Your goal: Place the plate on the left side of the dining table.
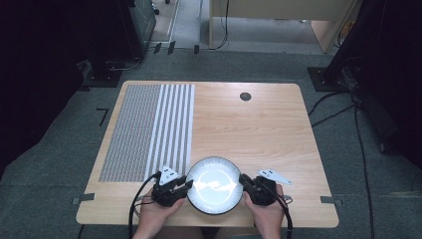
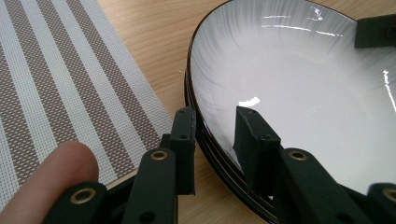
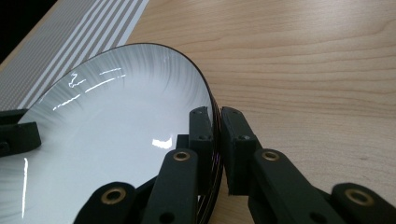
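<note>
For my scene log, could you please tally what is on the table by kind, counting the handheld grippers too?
Bowls: 1, the white bowl
Placemats: 1, the striped placemat
Grippers: 2, the left gripper and the right gripper
Total: 4

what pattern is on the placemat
Grey-brown and white woven stripes on the placemat, clearest in the left gripper view.

I have both hands in from the near edge of the table, my left gripper (image 1: 188,183) and right gripper (image 1: 243,180) pointing inward toward each other. My left gripper's jaws stand apart astride the plate (image 2: 299,88) rim, one inside, one outside. My right gripper's jaws are pinched tight on the opposite rim.
</note>
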